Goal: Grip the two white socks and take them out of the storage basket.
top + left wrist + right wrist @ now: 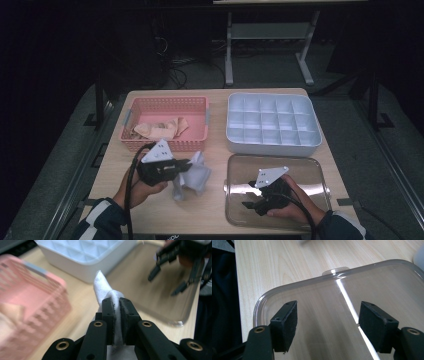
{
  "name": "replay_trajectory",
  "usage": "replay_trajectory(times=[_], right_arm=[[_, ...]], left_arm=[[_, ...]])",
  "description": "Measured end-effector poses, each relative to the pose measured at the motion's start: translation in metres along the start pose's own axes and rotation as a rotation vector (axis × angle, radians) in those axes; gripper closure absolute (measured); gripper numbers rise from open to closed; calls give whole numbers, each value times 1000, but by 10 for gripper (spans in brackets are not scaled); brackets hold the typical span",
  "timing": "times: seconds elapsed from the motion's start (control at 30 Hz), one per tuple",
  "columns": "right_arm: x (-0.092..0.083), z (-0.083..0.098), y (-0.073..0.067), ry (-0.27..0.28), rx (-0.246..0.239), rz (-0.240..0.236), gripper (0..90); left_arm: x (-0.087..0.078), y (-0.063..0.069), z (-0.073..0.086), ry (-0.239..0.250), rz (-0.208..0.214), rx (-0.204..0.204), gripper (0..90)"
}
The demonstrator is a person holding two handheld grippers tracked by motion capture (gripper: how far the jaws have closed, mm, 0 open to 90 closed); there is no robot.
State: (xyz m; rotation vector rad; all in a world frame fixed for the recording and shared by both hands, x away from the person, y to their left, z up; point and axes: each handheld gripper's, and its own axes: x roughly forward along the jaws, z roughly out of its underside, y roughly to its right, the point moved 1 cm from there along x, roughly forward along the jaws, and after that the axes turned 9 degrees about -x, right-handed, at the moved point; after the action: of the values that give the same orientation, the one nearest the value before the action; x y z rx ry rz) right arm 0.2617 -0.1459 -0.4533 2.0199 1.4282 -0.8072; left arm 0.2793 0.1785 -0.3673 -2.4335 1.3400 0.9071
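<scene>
The left gripper (187, 165) pinches a white cloth (194, 176) between its 2 jaws, just left of the clear lid (310, 172). We see the right gripper (247, 195) spread wide above that lid, holding nothing. Beyond the lid sit a white divided tray (272, 145) and a pink basket (197, 117) of what may be fabric.

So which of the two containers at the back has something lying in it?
The pink basket, back left. It holds some tan cloth pieces. The white divided tray beside it, back right, has all its compartments empty.
</scene>
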Motion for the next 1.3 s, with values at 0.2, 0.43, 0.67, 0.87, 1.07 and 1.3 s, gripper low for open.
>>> replay_trajectory(times=[0.2,0.43,0.67,0.87,1.07,1.3], right_arm=[[0,-5,0,14,5,9,314],[2,-20,3,51,10,32,341],[17,-47,0,93,-38,16,413],[40,-68,-15,83,-104,-50,433],[71,-73,-18,19,-168,-84,506],[80,-68,-16,3,-163,-96,730]], left_arm=[[23,4,26,-38,42,-37,765],[26,-4,38,-34,-15,-82,453],[11,-5,57,-92,-39,-92,271],[13,-5,86,-177,-64,-114,292],[23,-9,98,-237,-74,-90,425],[22,-31,105,-207,-132,-152,447]])
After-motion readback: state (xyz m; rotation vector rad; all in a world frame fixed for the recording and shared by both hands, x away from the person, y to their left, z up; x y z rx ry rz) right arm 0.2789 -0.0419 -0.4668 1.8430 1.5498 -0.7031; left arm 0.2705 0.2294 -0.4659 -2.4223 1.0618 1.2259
